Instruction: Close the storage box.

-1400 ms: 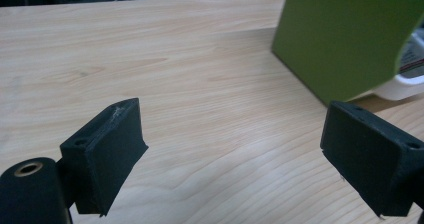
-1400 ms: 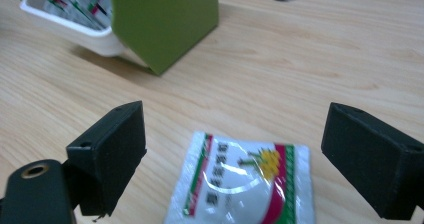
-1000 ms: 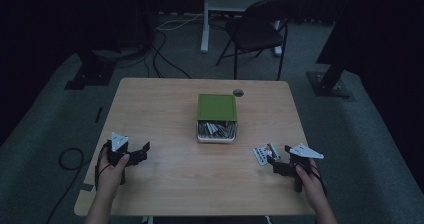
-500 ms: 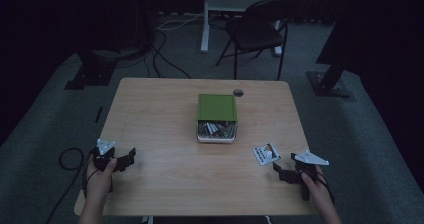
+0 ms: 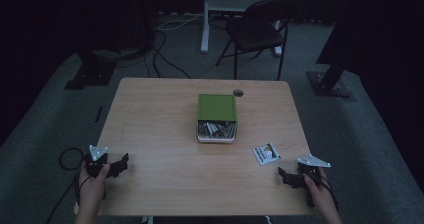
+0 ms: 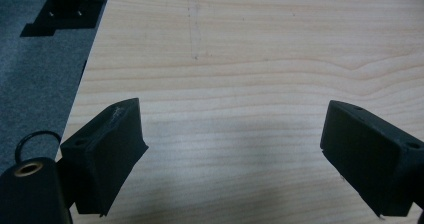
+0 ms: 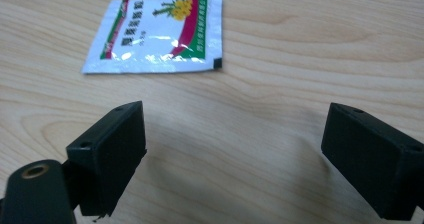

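A light wooden table with rounded corners [image 5: 160, 119] sits in a dark room. In the middle, a bit toward the far side, is a green rectangular box w/ its lid slid back [image 5: 216, 116]. The near end is open, showing thin packets packed inside; can't tell more about them.

A small white flat packet w/ red and green stripes and a yellow flower picture [image 5: 265, 153] lies flat on the wood, near the table's right edge, apart from the box. In the right gripper view the packet [image 7: 156, 35] lies just ahead of the jaws and a bit to their left, not touching them.

The left gripper [image 5: 116, 164] is by the near-left corner, close to the left edge, held in a hand [image 5: 93, 184]. In the left gripper view its jaws are spread wide w/ nothing btwn them, just bare wood [image 6: 260, 74]. The table edge and grey carpet floor [image 6: 35, 79] show at the left of that view.

The right gripper [image 5: 290, 177] is by the near-right corner, close to the right edge, held in the other hand [image 5: 320, 194]. Its jaws are also spread wide and hold nothing.

Lots of bare wood lies btwn the two grippers and in front of the box. A small round hole [image 5: 238, 92] is near the far edge. Past the table stands a dark folding chair [image 5: 260, 31].
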`<act>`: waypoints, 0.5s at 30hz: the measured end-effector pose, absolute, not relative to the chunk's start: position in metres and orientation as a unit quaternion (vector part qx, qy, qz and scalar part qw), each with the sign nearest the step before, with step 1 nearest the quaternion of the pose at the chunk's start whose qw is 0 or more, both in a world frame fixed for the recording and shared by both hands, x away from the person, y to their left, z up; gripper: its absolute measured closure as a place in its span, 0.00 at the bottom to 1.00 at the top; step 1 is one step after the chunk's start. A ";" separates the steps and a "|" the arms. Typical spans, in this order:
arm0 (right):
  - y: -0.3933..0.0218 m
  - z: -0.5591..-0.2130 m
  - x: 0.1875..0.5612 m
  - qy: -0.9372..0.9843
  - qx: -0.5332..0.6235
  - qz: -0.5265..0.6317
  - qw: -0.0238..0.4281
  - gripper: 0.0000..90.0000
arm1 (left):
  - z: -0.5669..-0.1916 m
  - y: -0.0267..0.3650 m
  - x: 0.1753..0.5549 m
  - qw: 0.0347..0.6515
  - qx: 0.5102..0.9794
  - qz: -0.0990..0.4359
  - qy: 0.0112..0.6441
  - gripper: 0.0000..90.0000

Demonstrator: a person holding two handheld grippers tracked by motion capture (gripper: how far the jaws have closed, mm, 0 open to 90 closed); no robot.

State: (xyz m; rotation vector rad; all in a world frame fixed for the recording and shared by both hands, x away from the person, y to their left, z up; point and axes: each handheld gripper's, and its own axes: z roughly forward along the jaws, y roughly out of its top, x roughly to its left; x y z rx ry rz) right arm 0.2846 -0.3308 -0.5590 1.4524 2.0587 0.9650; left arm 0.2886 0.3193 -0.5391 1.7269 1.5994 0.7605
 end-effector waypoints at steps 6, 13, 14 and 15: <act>-0.329 -0.560 0.282 0.756 0.519 0.333 0.221 0.12 | -0.542 0.321 0.284 0.311 0.659 0.288 0.621 0.12; -0.328 -0.560 0.283 0.757 0.521 0.328 0.217 0.12 | -0.548 0.319 0.281 0.299 0.667 0.284 0.620 0.12; -0.328 -0.560 0.283 0.757 0.521 0.328 0.217 0.12 | -0.548 0.319 0.281 0.298 0.668 0.284 0.620 0.12; -0.328 -0.561 0.283 0.757 0.521 0.328 0.217 0.12 | -0.549 0.318 0.281 0.297 0.669 0.285 0.619 0.12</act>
